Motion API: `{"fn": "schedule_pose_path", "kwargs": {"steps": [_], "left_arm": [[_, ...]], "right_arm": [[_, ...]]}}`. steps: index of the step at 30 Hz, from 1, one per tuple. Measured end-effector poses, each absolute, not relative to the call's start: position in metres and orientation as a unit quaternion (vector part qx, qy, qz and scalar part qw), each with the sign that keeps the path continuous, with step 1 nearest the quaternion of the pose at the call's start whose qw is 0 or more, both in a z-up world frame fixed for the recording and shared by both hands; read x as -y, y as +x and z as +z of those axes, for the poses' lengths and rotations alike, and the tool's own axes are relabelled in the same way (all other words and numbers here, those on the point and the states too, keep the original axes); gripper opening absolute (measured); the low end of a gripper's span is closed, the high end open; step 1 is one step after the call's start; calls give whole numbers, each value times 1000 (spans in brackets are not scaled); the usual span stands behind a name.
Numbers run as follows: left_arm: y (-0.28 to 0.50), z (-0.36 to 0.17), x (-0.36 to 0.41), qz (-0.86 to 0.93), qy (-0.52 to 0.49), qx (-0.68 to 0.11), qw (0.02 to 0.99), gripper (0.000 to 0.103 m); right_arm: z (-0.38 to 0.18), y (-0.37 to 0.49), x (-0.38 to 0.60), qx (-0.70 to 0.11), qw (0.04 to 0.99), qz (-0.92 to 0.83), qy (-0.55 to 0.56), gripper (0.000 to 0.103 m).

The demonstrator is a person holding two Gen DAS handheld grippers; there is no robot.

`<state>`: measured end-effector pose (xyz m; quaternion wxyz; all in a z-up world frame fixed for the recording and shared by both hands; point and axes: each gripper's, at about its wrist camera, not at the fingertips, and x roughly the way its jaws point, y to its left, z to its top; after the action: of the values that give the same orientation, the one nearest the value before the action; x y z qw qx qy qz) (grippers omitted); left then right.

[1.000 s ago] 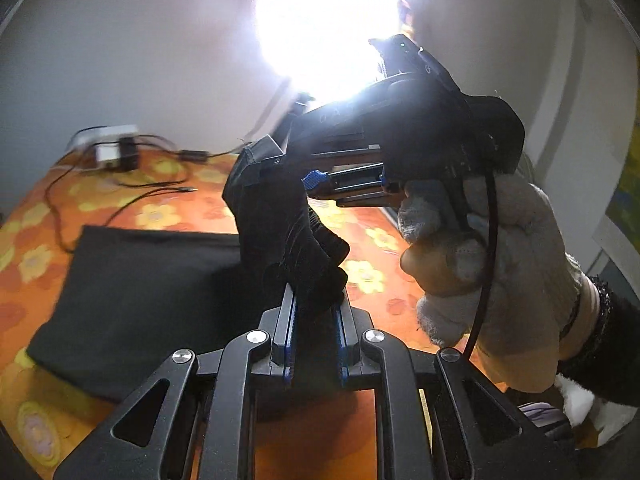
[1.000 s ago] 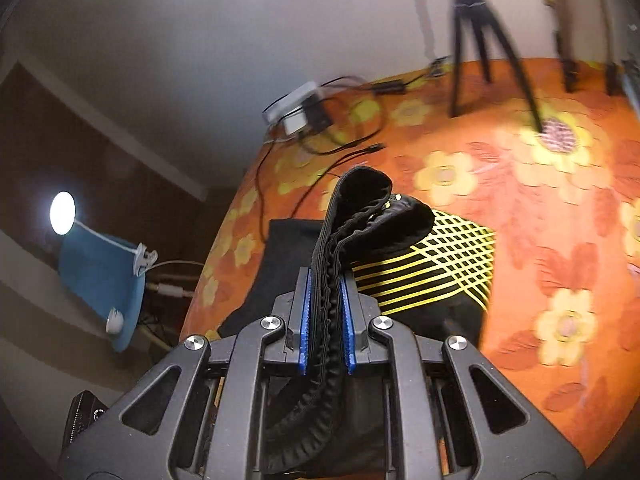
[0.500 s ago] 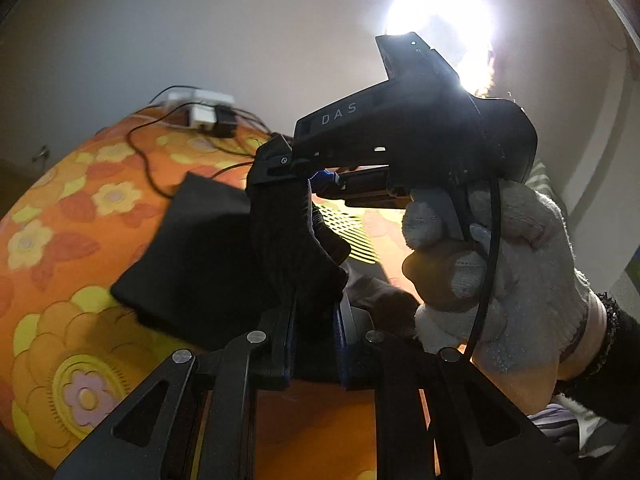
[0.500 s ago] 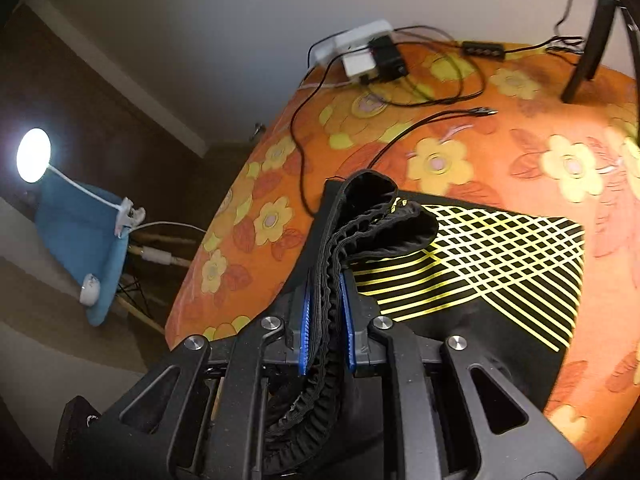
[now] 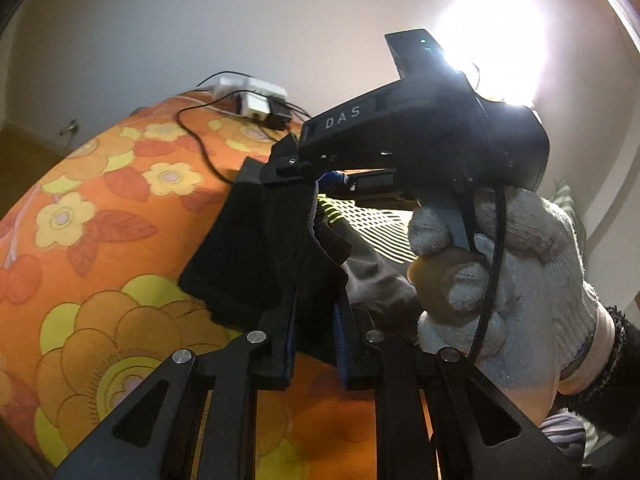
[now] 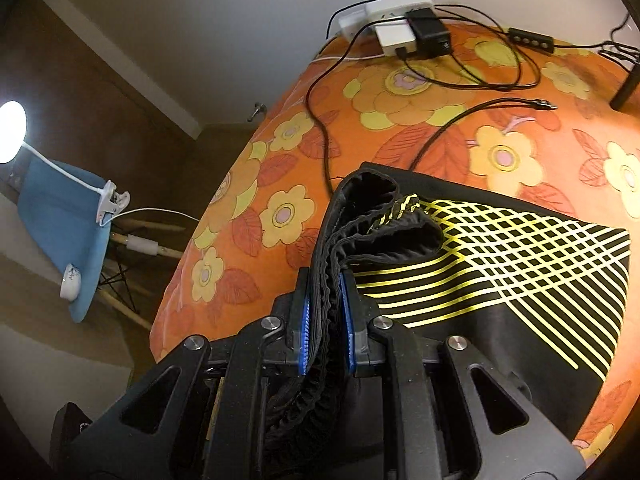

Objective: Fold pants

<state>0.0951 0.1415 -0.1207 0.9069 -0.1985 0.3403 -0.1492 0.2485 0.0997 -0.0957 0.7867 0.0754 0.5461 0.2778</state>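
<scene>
The black pants (image 6: 500,264) with a yellow grid print lie on the orange flowered bedspread (image 6: 400,96). My right gripper (image 6: 325,312) is shut on the bunched elastic waistband (image 6: 360,216), which stands up between its blue pads. My left gripper (image 5: 314,332) is shut on a black fold of the pants (image 5: 256,248), lifted above the spread. In the left wrist view the other gripper's body (image 5: 420,132), held by a white gloved hand (image 5: 500,280), is close ahead and also pinches the cloth.
A white power strip with plugs (image 6: 400,20) and several black cables (image 6: 460,120) lie at the far edge of the bed. A blue chair with a clip lamp (image 6: 72,216) stands beside the bed. A bright light (image 5: 492,36) glares on the wall.
Both grippers have swung left with the held cloth; the power strip and bed edge have come nearer in view. Both stay shut on the pants.
</scene>
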Motion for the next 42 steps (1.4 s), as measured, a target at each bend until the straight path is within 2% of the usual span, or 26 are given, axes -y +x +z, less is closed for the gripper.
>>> {"fn": "schedule_pose_path", "kwargs": {"steps": [5,8,10,12,19,21,28,34,42], "left_arm": [[96,-125,-149,-137,-207,-348,904,14],[96,-128,-153,-126,-213,-352,903,14],[96,-130,-156,-116,-219,-357,901,14],[97,-133,-160,-107,-228,-360,898,14],[93,-134,-170,-63,-237,-374,895,19],[90,-132,-173,-45,-234,-375,896,23],[80,-109,-175,-6,-198,-343,918,23],[97,-103,-148,-57,-152,-350,923,24],[126,-131,-138,-14,-97,-411,906,23]], "right_arm": [[-103,254,-111,-553,776,297,62,16],[-101,259,-108,-554,768,312,79,30],[-89,257,-98,-537,774,323,95,50],[-74,254,-86,-518,784,327,99,56],[-41,218,-18,-493,802,323,98,56],[-41,208,2,-494,807,313,87,56],[-55,185,55,-489,824,282,43,56],[-75,171,54,-504,813,292,3,56],[-91,147,38,-514,798,310,-61,56]]}}
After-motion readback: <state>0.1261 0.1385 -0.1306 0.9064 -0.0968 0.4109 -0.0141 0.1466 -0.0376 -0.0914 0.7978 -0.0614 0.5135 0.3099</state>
